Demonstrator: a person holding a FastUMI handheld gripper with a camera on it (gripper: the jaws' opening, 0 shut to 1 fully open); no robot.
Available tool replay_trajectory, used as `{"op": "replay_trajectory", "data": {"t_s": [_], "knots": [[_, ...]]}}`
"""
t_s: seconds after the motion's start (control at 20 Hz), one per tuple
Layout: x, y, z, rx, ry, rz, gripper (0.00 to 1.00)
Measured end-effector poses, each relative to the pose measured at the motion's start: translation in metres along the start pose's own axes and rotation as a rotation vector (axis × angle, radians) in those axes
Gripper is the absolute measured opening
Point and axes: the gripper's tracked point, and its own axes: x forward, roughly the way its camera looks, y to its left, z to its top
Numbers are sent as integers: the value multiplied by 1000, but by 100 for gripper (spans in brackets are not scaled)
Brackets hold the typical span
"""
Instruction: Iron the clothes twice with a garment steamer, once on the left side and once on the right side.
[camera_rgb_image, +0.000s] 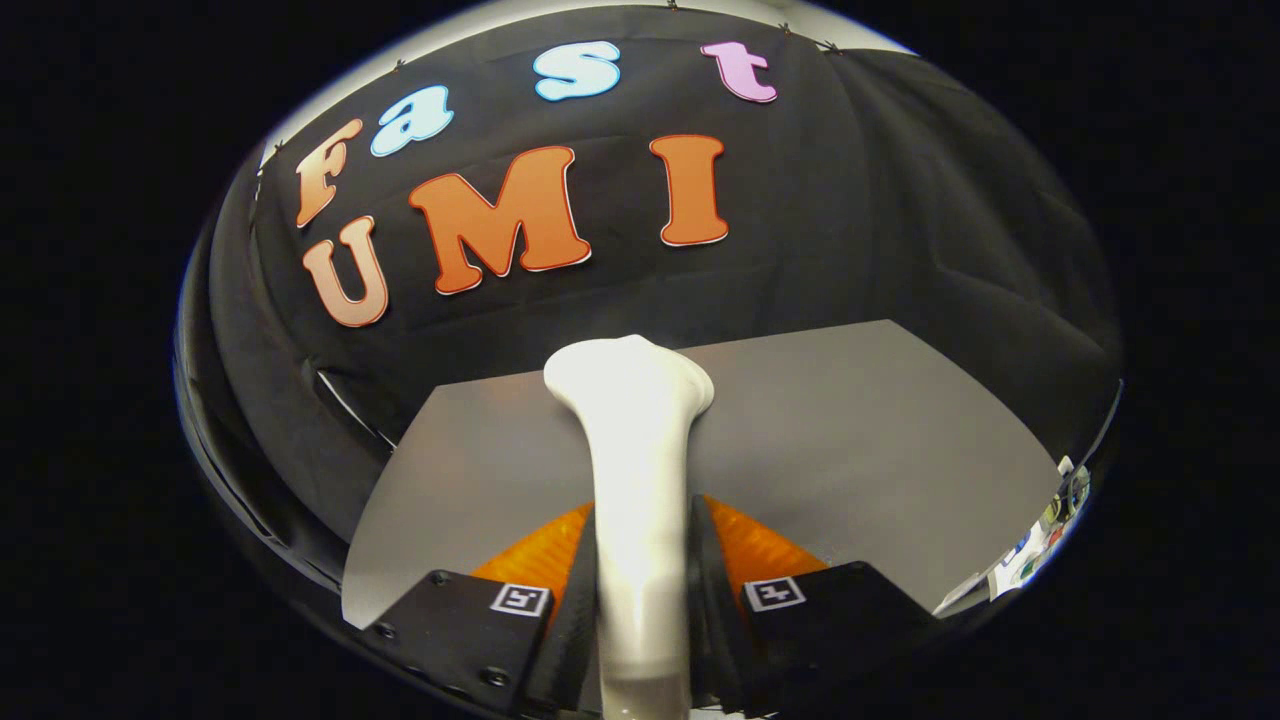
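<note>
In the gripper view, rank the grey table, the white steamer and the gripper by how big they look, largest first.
1. Table, the widest area.
2. and 3. Steamer and gripper, shut on the steamer: unsure. Both sit right at the camera, and they take up similar room.

steamer (640, 470): clamped between both fingers of gripper (645, 560), head out at 12 o'clock
table (860, 420): under steamer, running ahead
booth wall (850, 200): behind table, 12 o'clock
</note>
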Motion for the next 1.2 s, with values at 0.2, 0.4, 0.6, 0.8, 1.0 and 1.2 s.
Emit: {"op": "replay_trajectory", "data": {"t_s": [0.2, 0.4, 0.6, 0.8, 1.0, 1.2], "knots": [[1, -2, 1, -11, -1, -24, 48], [-10, -4, 9, 5, -32, -31, 46], [-27, -2, 18, 19, -67, -22, 46], [-45, 1, 26, 35, -102, -3, 46], [-67, 5, 33, 33, -136, 17, 46], [-88, 13, 38, 30, -164, 45, 46]]}}
